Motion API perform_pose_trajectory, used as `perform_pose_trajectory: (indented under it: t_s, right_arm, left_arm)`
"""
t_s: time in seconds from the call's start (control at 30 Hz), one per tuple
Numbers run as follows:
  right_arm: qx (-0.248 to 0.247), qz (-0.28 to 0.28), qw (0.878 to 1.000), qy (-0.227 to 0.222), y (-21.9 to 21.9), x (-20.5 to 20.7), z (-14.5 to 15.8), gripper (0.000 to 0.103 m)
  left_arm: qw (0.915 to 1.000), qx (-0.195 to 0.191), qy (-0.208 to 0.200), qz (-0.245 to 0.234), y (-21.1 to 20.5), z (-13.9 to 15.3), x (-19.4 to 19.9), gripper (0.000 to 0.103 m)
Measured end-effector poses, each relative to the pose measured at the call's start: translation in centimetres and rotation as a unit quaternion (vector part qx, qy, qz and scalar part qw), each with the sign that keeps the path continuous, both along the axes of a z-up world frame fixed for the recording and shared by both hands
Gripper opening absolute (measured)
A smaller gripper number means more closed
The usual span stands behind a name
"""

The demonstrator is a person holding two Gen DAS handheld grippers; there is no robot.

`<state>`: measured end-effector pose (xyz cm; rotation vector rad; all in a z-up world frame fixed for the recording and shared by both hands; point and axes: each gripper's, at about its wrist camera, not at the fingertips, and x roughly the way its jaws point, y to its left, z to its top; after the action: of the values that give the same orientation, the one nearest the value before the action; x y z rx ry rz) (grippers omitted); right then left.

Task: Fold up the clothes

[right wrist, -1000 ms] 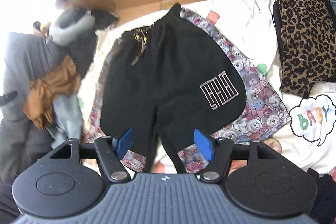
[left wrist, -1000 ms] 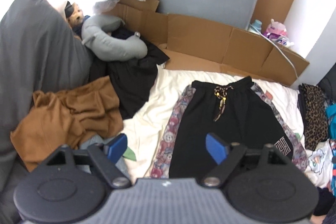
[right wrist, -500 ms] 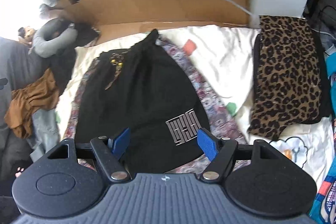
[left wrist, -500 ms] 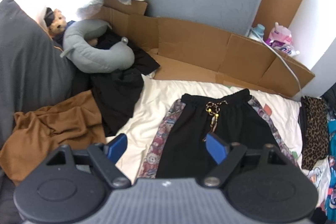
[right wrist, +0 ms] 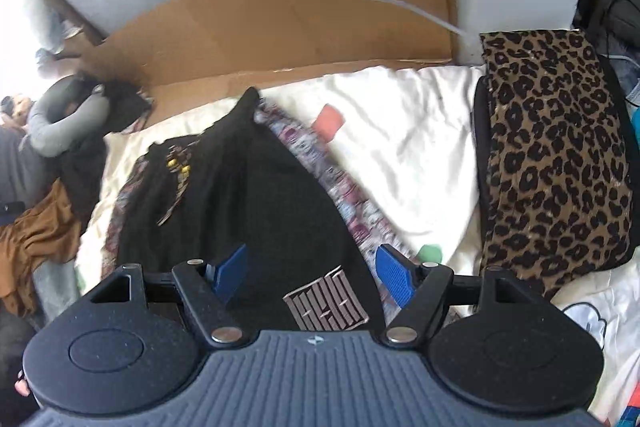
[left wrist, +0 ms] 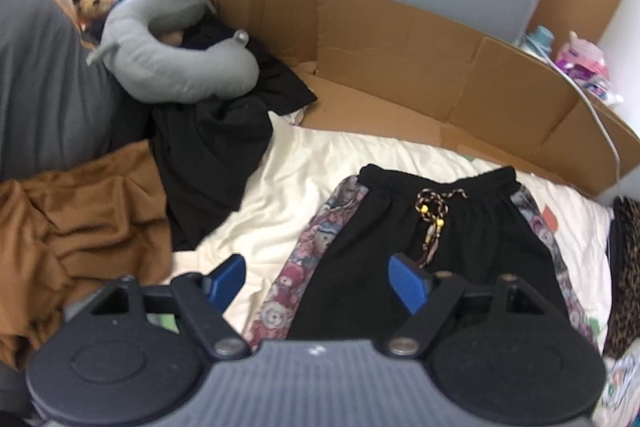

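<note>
Black shorts (left wrist: 432,239) lie under both splayed hand-held grippers.

Bare sheet (left wrist: 320,163) left of shorts (left wrist: 460,227); clothes pile (left wrist: 208,139) possibly crowds it.

Your bed's cream sheet (left wrist: 320,171), black shorts (left wrist: 452,227) spread flat on it, brown garment (left wrist: 80,211) to their left, leopard-print cloth (right wrist: 556,151) to their right

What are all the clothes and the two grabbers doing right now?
Black shorts: spread flat on the bed, unfolded.
Leopard garment: folded, set aside.
Brown garment: crumpled heap.
Black garment: crumpled under the neck pillow.
Left gripper: open, empty.
Right gripper: open, empty.
</note>
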<state>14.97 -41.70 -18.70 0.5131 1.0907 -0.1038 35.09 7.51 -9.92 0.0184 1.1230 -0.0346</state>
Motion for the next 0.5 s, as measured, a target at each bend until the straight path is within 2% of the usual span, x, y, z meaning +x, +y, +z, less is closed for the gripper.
perform_pose_trajectory:
  t_s: [0.17,0.33,0.5]
  right_arm:
    - [-0.016,0.006,1.0,0.009,0.5,1.8,-3.0,0.076]
    - [-0.035,0.026,0.999,0.014,1.6,3.8,-5.8,0.076]
    - [-0.052,0.051,0.997,-0.038,3.2,4.5,-6.6,0.076]
  left_arm:
    - [0.9999,-0.007,-0.006,0.008,-0.7,-4.0,0.3,0.079]
    - [0.9997,0.005,-0.01,-0.02,-1.6,-7.1,0.5,0.078]
    - [0.9995,-0.016,-0.018,-0.022,-1.6,-8.9,0.4,0.077]
